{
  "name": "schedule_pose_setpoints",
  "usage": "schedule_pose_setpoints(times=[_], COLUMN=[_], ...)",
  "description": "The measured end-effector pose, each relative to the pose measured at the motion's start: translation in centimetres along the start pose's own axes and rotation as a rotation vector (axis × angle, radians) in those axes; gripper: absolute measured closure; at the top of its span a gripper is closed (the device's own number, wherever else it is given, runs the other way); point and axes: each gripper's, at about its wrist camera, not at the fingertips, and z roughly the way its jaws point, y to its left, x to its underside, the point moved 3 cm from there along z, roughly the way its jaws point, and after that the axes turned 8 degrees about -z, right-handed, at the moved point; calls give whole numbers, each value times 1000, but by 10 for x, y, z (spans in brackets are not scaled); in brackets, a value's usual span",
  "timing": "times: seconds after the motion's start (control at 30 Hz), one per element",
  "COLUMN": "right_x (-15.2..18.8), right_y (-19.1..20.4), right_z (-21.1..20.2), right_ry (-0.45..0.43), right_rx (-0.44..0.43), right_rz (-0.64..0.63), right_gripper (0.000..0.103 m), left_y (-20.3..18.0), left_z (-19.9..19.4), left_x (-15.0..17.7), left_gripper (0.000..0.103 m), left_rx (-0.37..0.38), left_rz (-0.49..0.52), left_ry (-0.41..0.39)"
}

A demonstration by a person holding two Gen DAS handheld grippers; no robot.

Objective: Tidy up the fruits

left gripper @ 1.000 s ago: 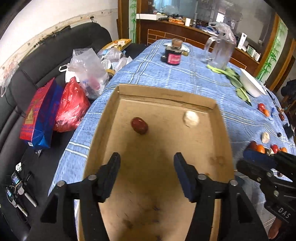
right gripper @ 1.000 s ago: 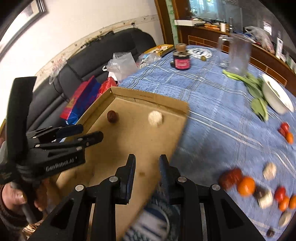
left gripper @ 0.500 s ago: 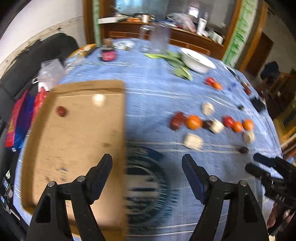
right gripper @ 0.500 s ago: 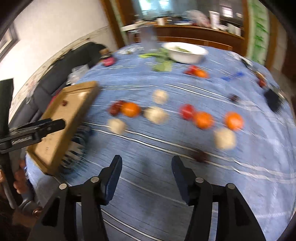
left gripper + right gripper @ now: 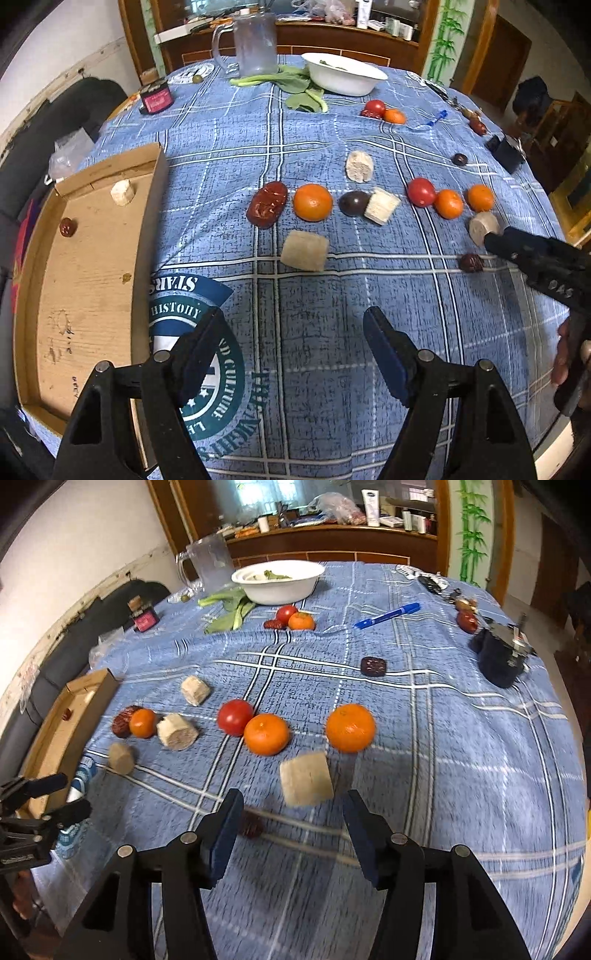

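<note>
Beside the cardboard tray's wall, the left gripper hangs agape over bare tablecloth.

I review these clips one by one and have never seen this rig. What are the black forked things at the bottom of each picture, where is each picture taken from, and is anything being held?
No robot here: a person holds a pair of hand tongs in each hand, each with a fisheye camera looking along its fingers. One picture looks past the left tongs, the other past the right tongs. Both pairs are open and hold nothing. On the blue checked tablecloth lie scattered oranges such as this orange, a tomato, pale chunks such as this pale chunk just ahead of the right tongs, and dark dates. A cardboard tray at the left holds one date and one pale chunk. A white bowl stands at the far end.
</note>
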Motion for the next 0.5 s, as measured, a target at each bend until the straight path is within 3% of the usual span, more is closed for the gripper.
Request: schedule_pose_setpoints(times=[0.13, 0.17, 0.2, 0.23, 0.5], right_x=[-3, -4, -4, -4, -2], right_y=[-3, -5, -6, -6, -12], right_z=[15, 16, 17, 18, 7], right_ry=[20, 15, 17, 24, 4], right_rx=[6, 7, -4, 0, -1], right_rz=[-11, -13, -17, -22, -22], right_gripper=[47, 52, 67, 70, 70], left_y=[7, 8, 9, 9, -1], left_z=[9, 12, 15, 17, 44], left_x=[-9, -12, -14, -16, -29], left_gripper=[26, 26, 26, 26, 26], left_rx=[0, 4, 9, 13, 39], left_rz=[-53, -69, -79, -87, -106], left_ry=[10, 17, 21, 24, 44])
